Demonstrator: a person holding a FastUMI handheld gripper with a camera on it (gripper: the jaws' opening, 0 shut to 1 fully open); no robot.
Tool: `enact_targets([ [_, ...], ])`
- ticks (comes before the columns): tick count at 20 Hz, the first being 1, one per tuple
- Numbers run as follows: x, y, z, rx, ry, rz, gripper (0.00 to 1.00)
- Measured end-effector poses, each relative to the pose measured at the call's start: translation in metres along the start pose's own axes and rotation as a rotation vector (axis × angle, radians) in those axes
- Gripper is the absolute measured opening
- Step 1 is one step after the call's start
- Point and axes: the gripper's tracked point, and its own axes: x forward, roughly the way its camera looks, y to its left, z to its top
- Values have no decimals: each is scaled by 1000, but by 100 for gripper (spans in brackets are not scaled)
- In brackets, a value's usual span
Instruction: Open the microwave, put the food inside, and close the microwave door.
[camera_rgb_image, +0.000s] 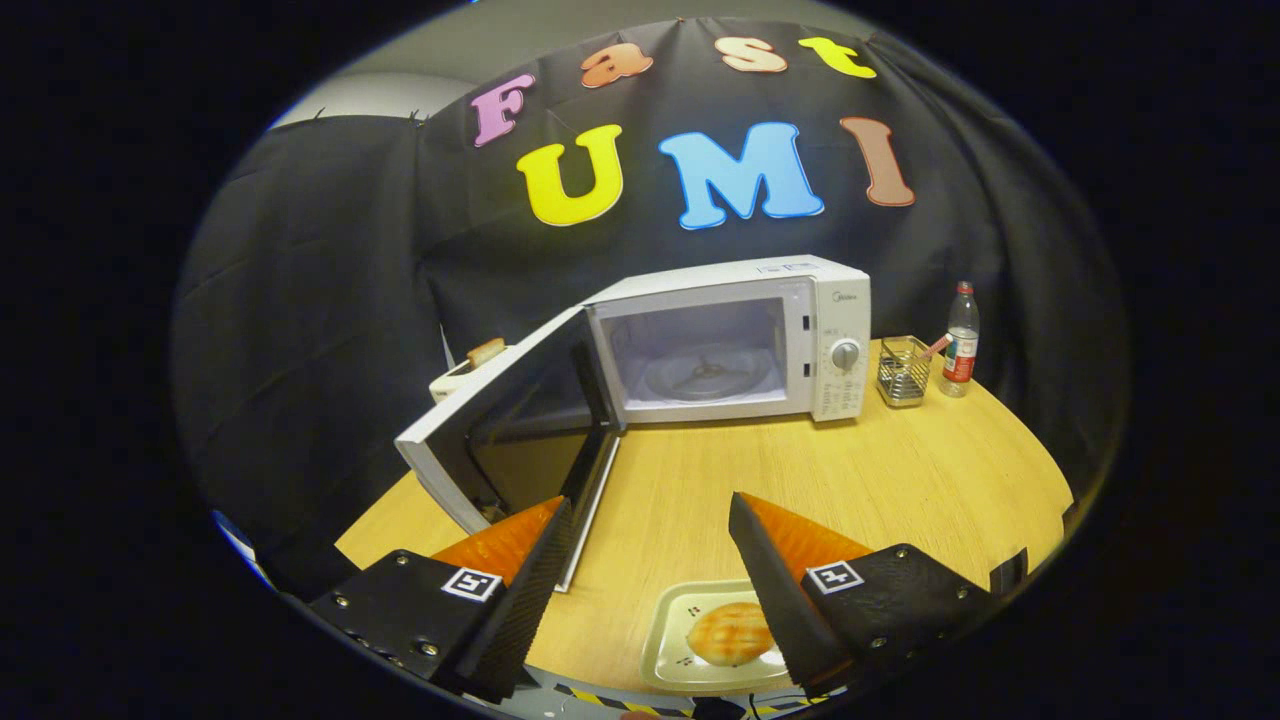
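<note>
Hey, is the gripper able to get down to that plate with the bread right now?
Probably yes. The gripper is open, and the plate with the bread lies on the table between its fingers with nothing over it. The open microwave door stands off to the side.

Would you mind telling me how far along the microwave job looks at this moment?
Done: the white microwave has its door swung wide open, the glass turntable bare. In hand: the gripper hangs open above the pale square plate carrying a golden bread bun, its fingers not touching either. Left: grasping the food, placing it inside and closing the door.
</note>
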Motion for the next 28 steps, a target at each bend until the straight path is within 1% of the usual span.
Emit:
enact_targets([
  [3, 7, -20, -27, -10, 55, -47, 95],
  [8, 17, -45, -76, -51, 179, -95, 96],
  [15, 24, -59, -126, -65, 318, -114, 96],
  [18, 27, -64, -137, -70, 362, -115, 96],
  [22, 29, -62, -148, -47, 407, -104, 96],
  [25, 31, -63, -151, -58, 412, -104, 96],
  [26, 32, -64, -152, -62, 422, -102, 92],
  [27, 33, -64, -153, -60, 428, -103, 92],
  [28, 33, -64, -153, -56, 437, -102, 89],
])
